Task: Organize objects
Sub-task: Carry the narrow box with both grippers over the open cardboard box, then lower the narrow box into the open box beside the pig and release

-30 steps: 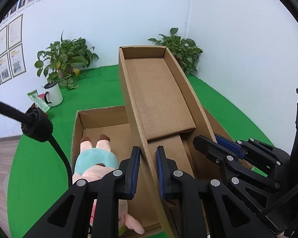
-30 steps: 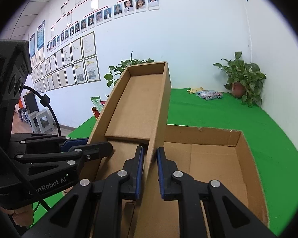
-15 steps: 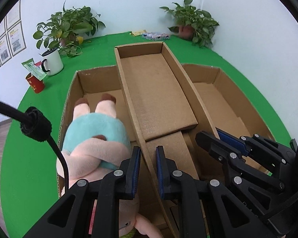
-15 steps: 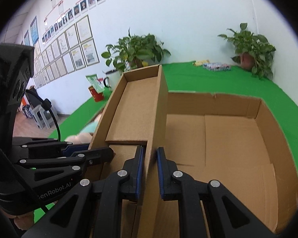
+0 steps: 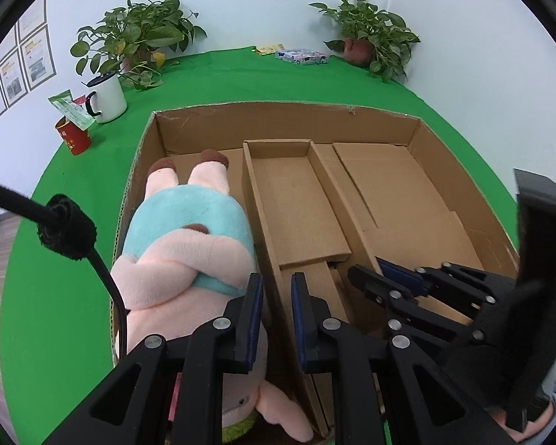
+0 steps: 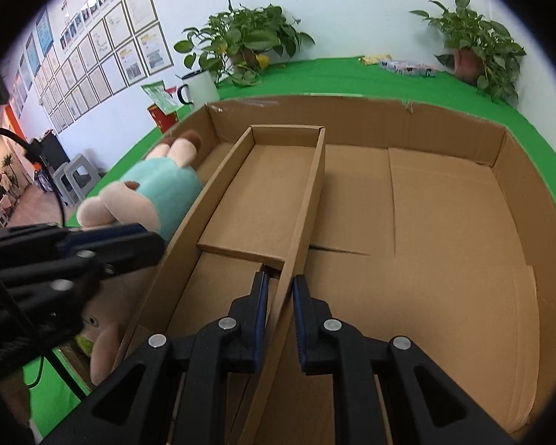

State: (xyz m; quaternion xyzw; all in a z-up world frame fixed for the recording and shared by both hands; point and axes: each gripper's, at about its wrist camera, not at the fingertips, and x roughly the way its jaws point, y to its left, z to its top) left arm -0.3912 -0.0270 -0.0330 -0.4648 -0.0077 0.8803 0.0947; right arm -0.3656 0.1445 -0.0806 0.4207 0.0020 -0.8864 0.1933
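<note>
On the green table (image 5: 211,81) you had the big cardboard box (image 5: 278,111) open, with a narrow cardboard tray (image 5: 296,204) lying inside it down the middle. Beside the tray's left wall lay a plush pig (image 5: 181,244). Your left gripper (image 5: 276,296) was clamped on the tray's left wall, and your right gripper (image 6: 280,296) pinched its right wall, both fingers nearly closed on cardboard.

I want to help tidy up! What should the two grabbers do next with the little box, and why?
Probably let go. The small tray already lies inside the big box beside the plush toy, while the left gripper and right gripper pinch its side walls.
</note>
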